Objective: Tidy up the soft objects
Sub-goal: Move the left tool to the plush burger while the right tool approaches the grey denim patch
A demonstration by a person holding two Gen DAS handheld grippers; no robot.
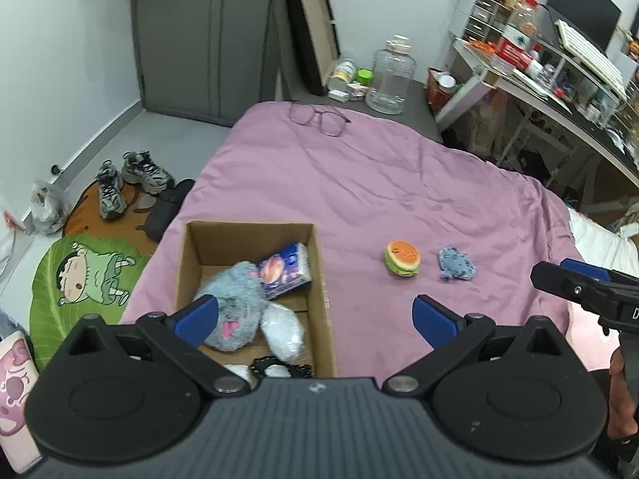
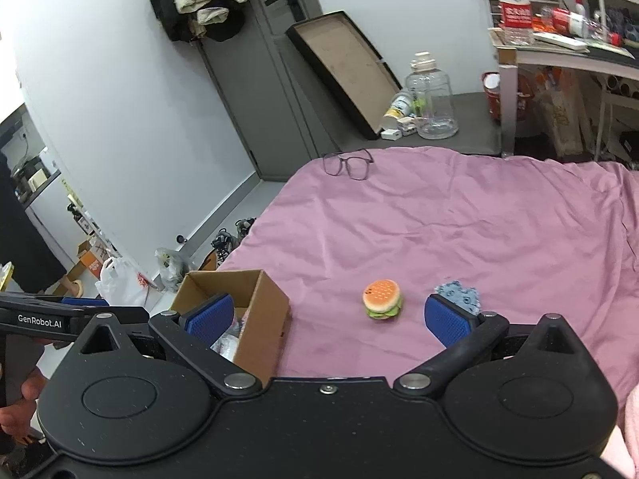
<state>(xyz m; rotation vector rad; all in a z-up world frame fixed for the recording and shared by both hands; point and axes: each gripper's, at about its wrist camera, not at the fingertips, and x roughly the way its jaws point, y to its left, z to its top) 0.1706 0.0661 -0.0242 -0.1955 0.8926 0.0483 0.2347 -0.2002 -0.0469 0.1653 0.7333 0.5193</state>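
A cardboard box (image 1: 191,255) sits on the pink bed cover and holds a grey plush toy (image 1: 235,303), a tissue pack (image 1: 285,269) and a white soft bundle (image 1: 283,329). A burger-shaped soft toy (image 1: 402,258) and a small blue-grey plush (image 1: 456,263) lie on the cover to the box's right. My left gripper (image 1: 315,319) is open and empty, above the box's right wall. My right gripper (image 2: 329,317) is open and empty, near the burger toy (image 2: 381,299) and the blue-grey plush (image 2: 459,293); the box (image 2: 259,319) is at its left.
Glasses (image 1: 317,117) lie at the far end of the pink bed cover (image 1: 359,183). A clear jug (image 1: 389,76) and small items stand on a grey ledge behind. Shoes (image 1: 127,179) and a green mat (image 1: 88,275) lie on the floor at left. A cluttered desk (image 1: 559,72) stands at right.
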